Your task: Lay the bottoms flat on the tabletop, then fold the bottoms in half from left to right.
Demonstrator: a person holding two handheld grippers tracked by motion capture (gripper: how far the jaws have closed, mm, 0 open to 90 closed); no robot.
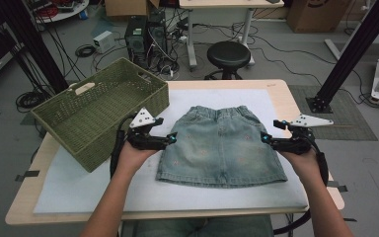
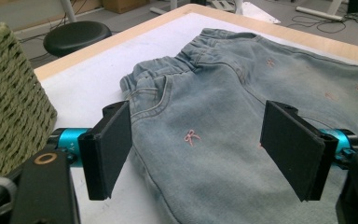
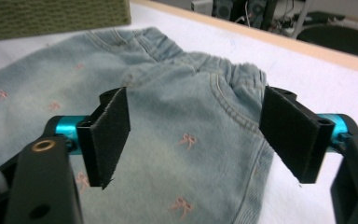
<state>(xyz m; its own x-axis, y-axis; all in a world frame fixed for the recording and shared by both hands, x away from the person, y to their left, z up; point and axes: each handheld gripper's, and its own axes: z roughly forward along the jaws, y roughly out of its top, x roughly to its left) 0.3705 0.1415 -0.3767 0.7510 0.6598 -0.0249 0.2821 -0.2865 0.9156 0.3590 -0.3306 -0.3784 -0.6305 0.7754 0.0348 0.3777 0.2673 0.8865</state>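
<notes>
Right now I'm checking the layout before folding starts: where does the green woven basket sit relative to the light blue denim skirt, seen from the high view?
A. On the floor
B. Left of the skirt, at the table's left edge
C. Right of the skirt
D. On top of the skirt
B: the green woven basket stands left of the light blue denim skirt, apart from it, overhanging the table's left edge.

High view dim, flat overhead room light, muted colours, soft faint shadow under my hands. Floor clutter far off murky, slightly soft. White mat (image 1: pixel 79 182) brightest patch, no glare. My gripper views brighter: denim skirt (image 2: pixel 223 154) sharp mid-frame, near jaws slightly soft, basket (image 2: pixel 9 102) at left edge blurred, far background out of focus.
</notes>
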